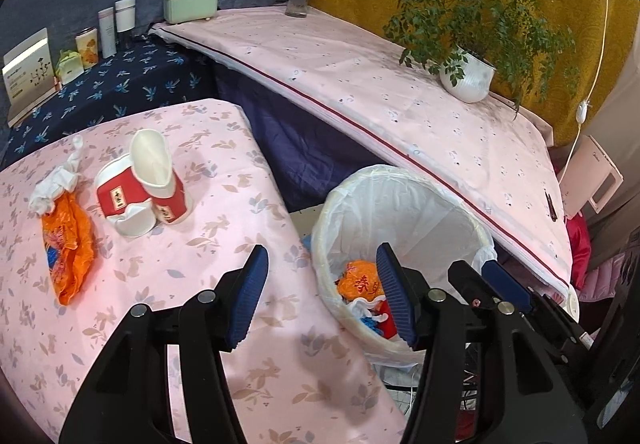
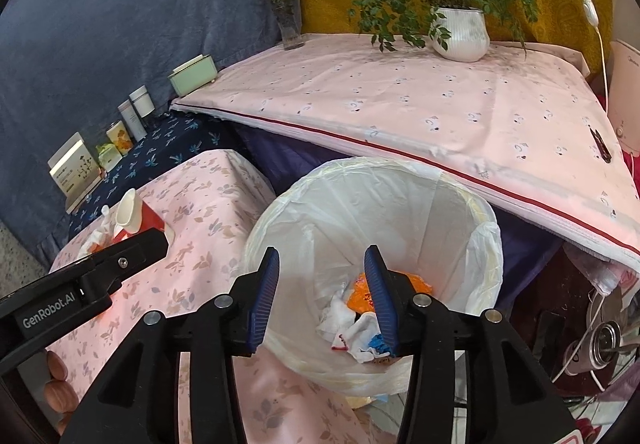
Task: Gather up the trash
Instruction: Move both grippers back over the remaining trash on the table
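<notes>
A bin with a white liner (image 1: 404, 196) stands beside the pink floral table (image 1: 168, 324). It holds an orange wrapper (image 1: 356, 278) and white tissues (image 2: 344, 314). On the table lie a crumpled white tissue (image 1: 56, 180), an orange plastic wrapper (image 1: 70, 244) and two crushed red-and-white paper cups (image 1: 124, 204). My left gripper (image 1: 322, 256) stands open and empty over the table edge next to the bin. My right gripper (image 2: 323, 255) is open and empty above the bin's (image 2: 400, 184) mouth.
A higher pink-covered surface (image 2: 400, 100) behind the bin carries a potted plant (image 2: 460, 32) and a glass flower vase (image 2: 290, 24). On a dark blue shelf (image 1: 120, 84) at the left are a green box (image 1: 190, 6), bottles and cartons. Cables and clutter lie at the right.
</notes>
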The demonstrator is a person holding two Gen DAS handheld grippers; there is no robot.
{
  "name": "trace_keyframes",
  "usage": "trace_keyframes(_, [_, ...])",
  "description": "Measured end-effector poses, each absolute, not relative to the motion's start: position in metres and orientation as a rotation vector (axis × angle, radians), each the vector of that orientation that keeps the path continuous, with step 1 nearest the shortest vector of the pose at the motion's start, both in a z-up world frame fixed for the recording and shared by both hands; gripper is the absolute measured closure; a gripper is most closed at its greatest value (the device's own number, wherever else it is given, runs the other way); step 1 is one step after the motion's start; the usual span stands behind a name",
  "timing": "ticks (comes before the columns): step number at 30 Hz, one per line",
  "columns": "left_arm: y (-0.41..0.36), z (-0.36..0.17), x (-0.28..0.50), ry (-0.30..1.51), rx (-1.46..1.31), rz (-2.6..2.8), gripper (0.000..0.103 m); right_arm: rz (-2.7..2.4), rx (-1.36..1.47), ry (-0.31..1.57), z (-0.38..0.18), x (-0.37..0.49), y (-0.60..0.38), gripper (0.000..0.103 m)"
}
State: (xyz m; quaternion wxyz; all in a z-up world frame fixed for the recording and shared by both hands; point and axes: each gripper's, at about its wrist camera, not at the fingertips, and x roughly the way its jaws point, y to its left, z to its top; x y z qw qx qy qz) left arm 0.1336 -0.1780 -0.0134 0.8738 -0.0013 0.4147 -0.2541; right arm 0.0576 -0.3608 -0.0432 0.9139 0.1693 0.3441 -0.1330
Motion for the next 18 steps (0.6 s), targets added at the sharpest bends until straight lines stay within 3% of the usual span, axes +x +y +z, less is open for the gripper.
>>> trace_keyframes(18, [-0.084,-0.019,0.141,0.859,-0.096,-0.360,0.050,-0.163,0.266,0.717,-0.031,0.073,-0.282,0.053])
